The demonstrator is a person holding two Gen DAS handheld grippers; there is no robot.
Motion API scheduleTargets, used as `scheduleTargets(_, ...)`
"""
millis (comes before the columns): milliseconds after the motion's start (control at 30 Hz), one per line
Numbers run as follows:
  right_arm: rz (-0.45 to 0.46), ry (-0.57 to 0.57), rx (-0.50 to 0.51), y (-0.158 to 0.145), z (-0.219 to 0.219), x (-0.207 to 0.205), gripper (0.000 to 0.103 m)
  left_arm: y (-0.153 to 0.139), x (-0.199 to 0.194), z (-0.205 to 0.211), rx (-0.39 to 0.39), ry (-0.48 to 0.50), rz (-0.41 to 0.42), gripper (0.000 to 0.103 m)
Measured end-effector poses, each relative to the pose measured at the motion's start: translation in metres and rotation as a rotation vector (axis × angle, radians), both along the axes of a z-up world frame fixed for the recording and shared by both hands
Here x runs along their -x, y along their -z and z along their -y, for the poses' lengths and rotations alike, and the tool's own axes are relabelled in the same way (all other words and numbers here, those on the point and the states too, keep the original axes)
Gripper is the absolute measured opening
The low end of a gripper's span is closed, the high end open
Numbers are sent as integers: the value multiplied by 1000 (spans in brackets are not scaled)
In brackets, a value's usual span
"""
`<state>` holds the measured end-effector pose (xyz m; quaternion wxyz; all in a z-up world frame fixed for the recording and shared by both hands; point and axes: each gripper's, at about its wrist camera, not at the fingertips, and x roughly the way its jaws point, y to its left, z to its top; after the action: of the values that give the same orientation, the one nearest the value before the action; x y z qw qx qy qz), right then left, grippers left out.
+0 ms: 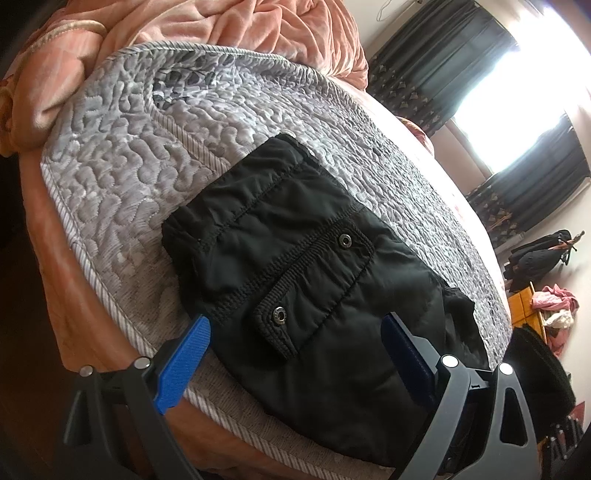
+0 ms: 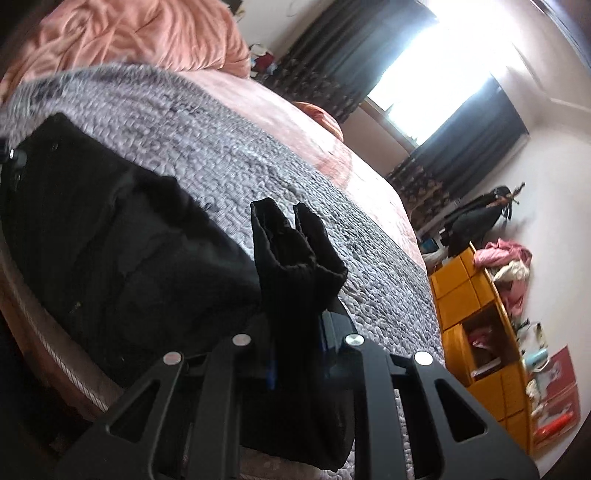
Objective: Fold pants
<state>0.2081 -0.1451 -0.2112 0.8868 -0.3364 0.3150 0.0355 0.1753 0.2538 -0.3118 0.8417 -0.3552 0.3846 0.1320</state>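
Note:
Black padded pants (image 1: 295, 258) lie on a grey quilted bed cover (image 1: 129, 155), waistband end far, a snap-button pocket flap up. My left gripper (image 1: 299, 332) is open, its blue fingers (image 1: 184, 365) spread either side of the pants' near part, just above the fabric. In the right wrist view my right gripper (image 2: 299, 343) is shut on the ribbed leg cuffs (image 2: 295, 254), which stick up between the fingers. The rest of the pants (image 2: 110, 229) lies to its left.
A pink blanket (image 1: 229, 29) is heaped at the far end of the bed. The bed edge (image 1: 74, 280) runs close on the left. A yellow shelf unit (image 2: 476, 325) with clothes stands on the right, by curtained windows (image 2: 443, 74).

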Motion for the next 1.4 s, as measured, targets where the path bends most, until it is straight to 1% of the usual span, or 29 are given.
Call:
scheduleTargets(167, 7, -50, 106, 24, -23, 5, 16, 0, 0, -1, 6, 1, 5, 94)
scheduleTargets(300, 17, -109, 221, 54, -44, 11, 16, 0, 1, -2, 10, 0, 9, 94)
scheduleTargets(400, 27, -147, 266, 72, -54, 19, 16, 0, 3, -3, 13, -2, 11, 94)
scheduleTargets(500, 26, -195, 328, 98, -64, 25, 16, 0, 4, -4, 17, -3, 14, 94)
scheduleTargets(600, 5, -225, 357, 117, -70, 29, 16, 0, 5, -5, 19, -3, 16, 94)
scheduleTargets(700, -20, -249, 362, 129, -74, 31, 16, 0, 6, -5, 20, -5, 17, 94)
scheduleTargets(767, -43, -264, 352, 133, -78, 33, 18, 0, 7, -6, 24, -7, 19, 94)
scheduleTargets(800, -57, -276, 336, 133, -78, 33, 19, 0, 8, -6, 24, -8, 19, 94)
scheduleTargets(833, -72, -284, 322, 133, -78, 33, 25, -1, 8, -5, 25, -8, 20, 94)
scheduleTargets(867, -94, -297, 305, 133, -78, 33, 33, 0, 8, -5, 25, -7, 20, 94)
scheduleTargets(967, -190, -299, 225, 124, -74, 27, 40, 0, 8, -6, 29, -5, 16, 94)
scheduleTargets(1000, -237, -292, 158, 114, -70, 23, 41, 1, 7, -6, 30, -4, 15, 94)
scheduleTargets(1033, -292, -292, 67, 100, -65, 19, 53, 1, 7, -6, 30, -4, 14, 94)
scheduleTargets(1067, -351, -293, -55, 83, -58, 14, 68, 1, 8, -7, 30, -5, 15, 94)
scheduleTargets(1100, -372, -281, -131, 71, -54, 11, 70, 1, 8, -8, 31, -5, 17, 94)
scheduleTargets(1133, -391, -252, -242, 53, -46, 4, 70, 1, 8, -8, 34, -9, 20, 94)
scheduleTargets(1167, -402, -222, -307, 43, -40, -3, 70, 1, 9, -9, 38, -11, 23, 94)
scheduleTargets(1200, -411, -162, -393, 32, -33, -15, 70, 2, 9, -9, 41, -12, 25, 94)
scheduleTargets(1233, -423, -129, -432, 28, -29, -22, 70, 1, 9, -8, 43, -12, 27, 94)
scheduleTargets(1267, -441, -105, -461, 28, -27, -28, 68, 1, 9, -7, 42, -10, 28, 94)
scheduleTargets(1300, -455, -83, -474, 31, -28, -35, 68, 1, 9, -7, 39, -8, 29, 94)
scheduleTargets(1400, -480, -59, -444, 44, -33, -38, 67, 0, 10, -7, 37, -3, 34, 94)
